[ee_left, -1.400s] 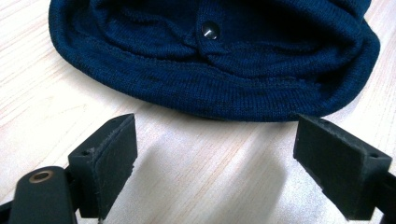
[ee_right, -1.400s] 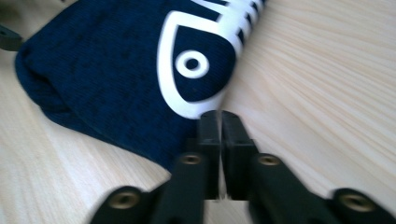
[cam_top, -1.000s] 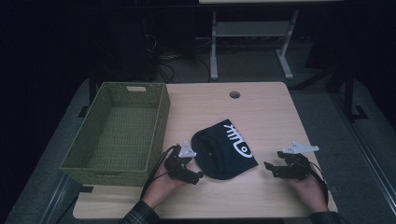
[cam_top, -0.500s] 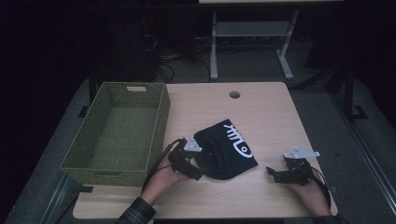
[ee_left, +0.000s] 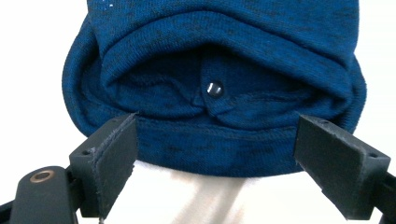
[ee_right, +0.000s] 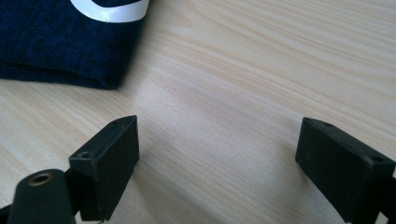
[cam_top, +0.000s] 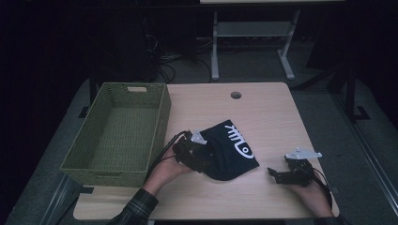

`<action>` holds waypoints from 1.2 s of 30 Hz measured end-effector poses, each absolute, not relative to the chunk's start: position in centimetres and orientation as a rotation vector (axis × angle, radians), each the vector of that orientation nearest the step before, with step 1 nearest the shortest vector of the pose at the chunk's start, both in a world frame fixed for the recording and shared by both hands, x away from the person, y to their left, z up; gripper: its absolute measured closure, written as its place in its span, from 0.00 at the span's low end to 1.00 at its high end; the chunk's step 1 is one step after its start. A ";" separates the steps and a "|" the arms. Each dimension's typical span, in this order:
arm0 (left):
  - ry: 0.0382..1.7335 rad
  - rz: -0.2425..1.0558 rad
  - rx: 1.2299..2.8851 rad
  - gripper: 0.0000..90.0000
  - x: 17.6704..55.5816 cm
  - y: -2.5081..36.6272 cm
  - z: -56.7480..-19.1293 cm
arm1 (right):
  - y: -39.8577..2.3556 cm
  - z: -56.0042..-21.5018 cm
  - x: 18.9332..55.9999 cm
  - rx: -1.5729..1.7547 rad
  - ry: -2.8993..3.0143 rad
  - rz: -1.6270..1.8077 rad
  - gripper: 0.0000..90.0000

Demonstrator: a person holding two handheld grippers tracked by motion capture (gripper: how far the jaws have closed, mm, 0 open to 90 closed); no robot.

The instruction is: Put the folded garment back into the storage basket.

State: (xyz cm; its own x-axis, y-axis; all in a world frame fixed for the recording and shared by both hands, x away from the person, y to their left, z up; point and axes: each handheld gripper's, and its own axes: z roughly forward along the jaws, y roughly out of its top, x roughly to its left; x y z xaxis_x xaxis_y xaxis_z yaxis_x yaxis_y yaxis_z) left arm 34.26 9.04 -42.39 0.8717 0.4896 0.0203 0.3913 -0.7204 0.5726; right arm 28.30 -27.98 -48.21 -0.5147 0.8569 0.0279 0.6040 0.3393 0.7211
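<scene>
The dark blue knit cap (cam_top: 230, 152) lies on the wooden desk (cam_top: 263, 108), near the front edge and roughly at the middle of the desk's width, with a white printed mark facing up. A green woven basket (cam_top: 117, 133) stands on the left part of the desk, well apart from the right hand and just beside the left one. In the high view, the left tongs (cam_top: 199, 164) sit at the cap's left edge, held by the person's left hand (cam_top: 164, 166), whose plaid sleeve enters from the bottom. In the left gripper view, the 2 black jaws stand wide apart, 1 at each side of the cap's brim, and the pads do not press on the fabric; the brim's hem lies between them and a small dark snap button (ee_left: 214, 88) shows on a tab inside the cap's opening. The right tongs (cam_top: 277, 176) rest low over the desk to the right of the cap, apart from it, held by the right hand (cam_top: 312, 194). In the right gripper view, these jaws are spread wide, having just been opening, with only bare wood grain between them; a corner of the cap with a piece of the white mark lies at the upper left, clear of both pads.
</scene>
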 end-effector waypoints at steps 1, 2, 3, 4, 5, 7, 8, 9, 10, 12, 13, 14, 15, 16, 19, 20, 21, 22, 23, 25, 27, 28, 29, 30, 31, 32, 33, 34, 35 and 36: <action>0.637 0.228 2.466 0.15 34.3 9.0 -42.4 | -28.0 -48.2 28.3 1.293 2.252 0.981 0.14; 0.635 0.225 2.464 0.15 34.4 8.8 -42.4 | -28.0 -48.2 28.3 1.293 2.252 0.981 0.14; 0.628 0.220 2.477 0.15 34.6 8.7 -42.4 | -28.0 -48.2 28.3 1.292 2.252 0.981 0.14; 0.620 0.221 2.493 0.15 34.7 8.5 -42.5 | -28.0 -48.2 28.3 1.292 2.253 0.981 0.14; 0.601 0.225 2.524 0.15 35.0 8.0 -42.6 | -28.0 -48.2 28.3 1.292 2.252 0.981 0.14; 0.593 0.221 2.536 0.15 35.3 7.6 -42.6 | -28.0 -48.2 28.3 1.293 2.252 0.981 0.14; 0.585 0.208 2.544 0.15 35.5 7.4 -42.7 | -28.0 -48.2 28.3 1.293 2.252 0.981 0.14; 0.585 0.208 2.544 0.15 35.5 7.4 -42.7 | -28.0 -48.2 28.3 1.292 2.252 0.981 0.14; 0.584 0.197 2.563 0.15 35.9 7.1 -42.8 | -28.0 -48.2 28.3 1.292 2.252 0.981 0.14; 0.586 0.176 2.581 0.15 36.3 6.8 -42.8 | -28.0 -48.2 28.3 1.292 2.252 0.981 0.14; 0.586 0.176 2.581 0.15 36.3 6.8 -42.8 | -28.0 -48.2 28.3 1.292 2.252 0.981 0.14; 0.587 0.164 2.585 0.15 36.5 6.7 -42.9 | -28.0 -48.2 28.3 1.292 2.252 0.981 0.14; 0.576 0.156 2.602 0.15 36.8 6.4 -43.0 | -28.0 -48.2 28.3 1.292 2.252 0.981 0.14; 0.576 0.156 2.602 0.15 36.8 6.4 -43.0 | -28.0 -48.2 28.3 1.292 2.252 0.981 0.14; 0.559 0.159 2.632 0.15 37.4 6.0 -43.4 | -28.0 -48.2 28.3 1.292 2.252 0.981 0.14; 0.558 0.154 2.648 0.15 37.6 5.8 -43.6 | -28.0 -48.2 28.3 1.292 2.252 0.981 0.14; 0.556 0.135 2.659 0.15 37.8 5.7 -44.0 | -28.0 -48.2 28.3 1.292 2.252 0.981 0.14; 0.556 0.135 2.659 0.15 37.8 5.7 -44.0 | -28.0 -48.2 28.3 1.292 2.252 0.981 0.14; 0.559 0.120 2.674 0.15 37.9 5.6 -44.5 | -28.0 -48.2 28.3 1.292 2.252 0.981 0.14; 0.554 0.103 2.681 0.15 38.1 5.5 -44.7 | -28.0 -48.2 28.3 1.292 2.252 0.981 0.14; 0.550 0.099 2.679 0.15 38.2 5.6 -44.7 | -28.0 -48.2 28.3 1.292 2.252 0.981 0.14; 0.549 0.092 2.679 0.15 38.2 5.6 -44.8 | -28.0 -48.2 28.3 1.292 2.252 0.981 0.14; 0.549 0.089 2.680 0.15 38.2 5.6 -44.9 | -28.0 -48.2 28.3 1.292 2.252 0.981 0.14; 0.542 0.092 2.687 0.15 38.2 5.6 -44.9 | -28.0 -48.2 28.3 1.292 2.252 0.981 0.14; 0.543 0.090 2.689 0.15 38.2 5.6 -44.9 | -28.0 -48.2 28.3 1.292 2.252 0.981 0.14; 0.543 0.090 2.689 0.16 38.2 5.6 -44.9 | -28.0 -48.2 28.3 1.292 2.252 0.981 0.14; 0.545 0.086 2.696 0.16 38.3 5.5 -44.9 | -28.0 -48.2 28.3 1.292 2.252 0.981 0.14; 0.546 0.081 2.697 0.17 38.3 5.6 -44.8 | -28.0 -48.2 28.3 1.292 2.252 0.981 0.14; 0.551 0.074 2.696 0.20 38.2 5.6 -44.8 | -28.0 -48.2 28.3 1.292 2.252 0.981 0.14; 0.552 0.069 2.699 0.23 38.2 5.6 -44.7 | -28.0 -48.2 28.3 1.293 2.252 0.981 0.14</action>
